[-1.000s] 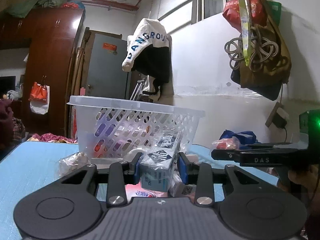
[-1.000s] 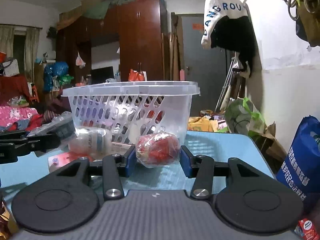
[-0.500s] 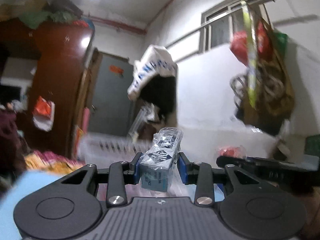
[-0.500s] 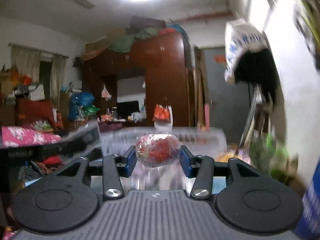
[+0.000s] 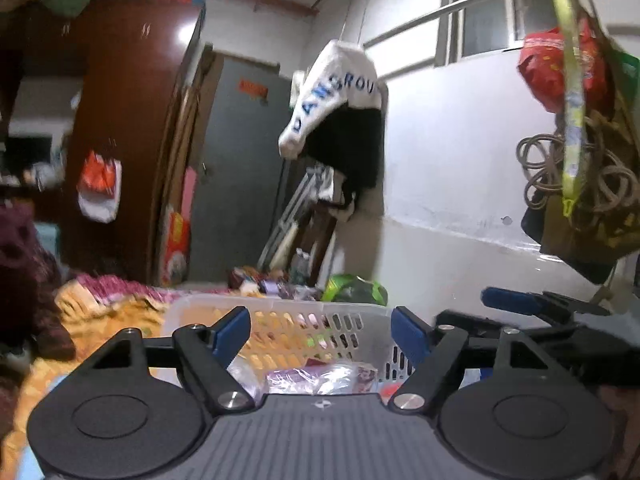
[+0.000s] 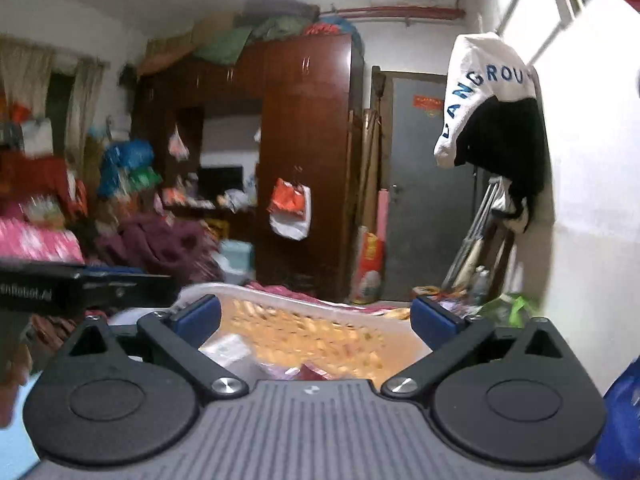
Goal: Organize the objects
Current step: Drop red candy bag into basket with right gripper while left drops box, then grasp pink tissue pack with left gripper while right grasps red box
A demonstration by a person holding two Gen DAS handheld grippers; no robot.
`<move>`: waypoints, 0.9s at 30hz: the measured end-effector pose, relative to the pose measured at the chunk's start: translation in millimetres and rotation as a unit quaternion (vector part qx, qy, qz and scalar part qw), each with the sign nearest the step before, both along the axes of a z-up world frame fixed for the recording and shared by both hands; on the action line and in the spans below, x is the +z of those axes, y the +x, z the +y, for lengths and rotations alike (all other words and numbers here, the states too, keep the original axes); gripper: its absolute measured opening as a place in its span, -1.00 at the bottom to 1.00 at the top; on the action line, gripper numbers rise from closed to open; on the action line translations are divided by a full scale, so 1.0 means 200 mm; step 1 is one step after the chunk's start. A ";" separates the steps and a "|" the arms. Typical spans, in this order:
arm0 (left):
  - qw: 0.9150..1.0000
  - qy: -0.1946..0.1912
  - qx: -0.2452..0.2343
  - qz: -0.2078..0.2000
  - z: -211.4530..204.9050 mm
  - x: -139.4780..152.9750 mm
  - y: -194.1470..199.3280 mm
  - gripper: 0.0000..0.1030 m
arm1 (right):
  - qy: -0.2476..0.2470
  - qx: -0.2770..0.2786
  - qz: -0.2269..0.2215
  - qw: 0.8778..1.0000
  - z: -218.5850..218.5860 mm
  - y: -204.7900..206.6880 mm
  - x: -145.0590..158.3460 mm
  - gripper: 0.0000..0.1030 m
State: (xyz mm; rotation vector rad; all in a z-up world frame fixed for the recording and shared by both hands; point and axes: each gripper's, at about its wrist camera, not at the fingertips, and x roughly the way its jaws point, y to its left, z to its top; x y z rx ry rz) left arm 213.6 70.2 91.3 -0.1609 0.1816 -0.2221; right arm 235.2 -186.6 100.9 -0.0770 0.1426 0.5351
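Both grippers hover above the white slotted basket (image 5: 280, 306), whose rim (image 6: 280, 294) shows below each pair of fingers. My left gripper (image 5: 322, 332) has its jaws opening, with nothing between the blue pads. Wrapped packets (image 5: 312, 378) lie inside the basket under it. My right gripper (image 6: 316, 318) is also opening wide and holds nothing; a pale packet (image 6: 226, 346) lies in the basket below. The right gripper (image 5: 540, 306) reaches in from the right of the left wrist view. The left gripper (image 6: 80, 286) shows at the left edge of the right wrist view.
A brown wardrobe (image 6: 304, 160) and a grey door (image 5: 240, 168) stand behind. A white and black garment (image 5: 340, 120) hangs on the wall. Bags and coiled cord (image 5: 576, 168) hang at the right. A blue bag (image 6: 620, 412) sits at the right edge.
Both grippers rose from table level to above the basket and opened. The boxed packet left the left gripper and the red wrapped item left the right gripper.
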 end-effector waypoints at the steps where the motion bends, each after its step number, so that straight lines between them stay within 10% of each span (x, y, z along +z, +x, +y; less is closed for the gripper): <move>1: 1.000 0.011 0.008 -0.001 -0.01 -0.02 -0.07 0.67 | 0.013 -0.003 0.010 1.000 -0.04 -0.04 -0.02 1.00; 7: 0.997 0.048 -0.005 0.067 -0.05 -0.34 -0.38 0.75 | 0.046 0.033 0.108 0.993 -0.15 -0.36 -0.39 1.00; 12: 0.997 0.031 0.000 0.072 -0.05 -0.50 -0.50 0.75 | -0.001 0.051 0.092 0.994 -0.03 -0.63 -0.64 0.91; 18: 0.996 0.047 0.020 0.071 -0.06 -0.53 -0.46 0.75 | -0.043 0.066 0.084 0.993 0.09 -0.60 -0.72 0.08; 27: 0.989 0.103 0.018 0.108 -0.26 -0.62 -0.39 0.61 | -0.013 0.003 0.059 0.998 -0.19 -0.69 -0.65 0.08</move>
